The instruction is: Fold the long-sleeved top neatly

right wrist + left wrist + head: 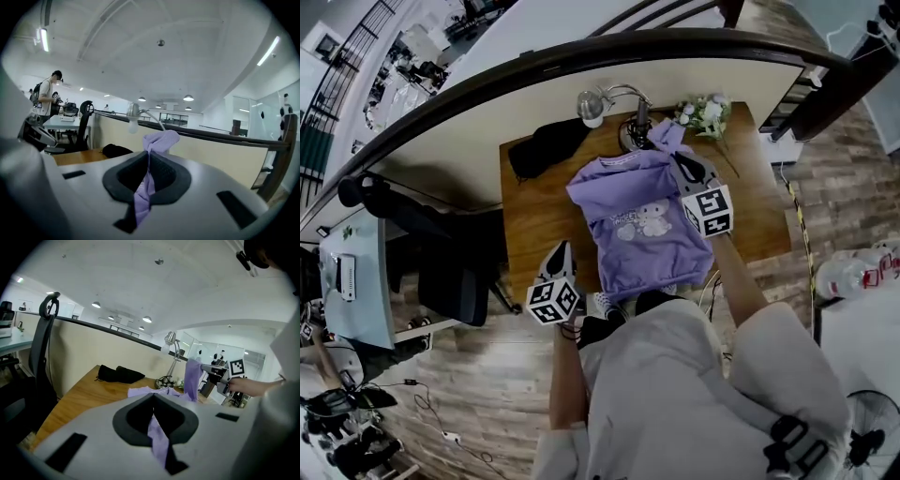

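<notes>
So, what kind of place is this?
Probably an open-plan office or lab: a wooden table with a desk lamp, an office chair, and a low partition wall.

Wooden table (525, 225) noted. A purple top (642, 234) is spread over its middle, reaching the near edge. Just behind the top a desk lamp (630, 131) is set. A black cloth (546, 145) is laid behind and left of the top, and flowers (703, 114) behind and right.

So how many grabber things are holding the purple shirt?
2. The left hand-held gripper is over the table's near-left edge, shut on a strip of the purple top. The right hand-held gripper is raised over the far side, shut on another part.
</notes>
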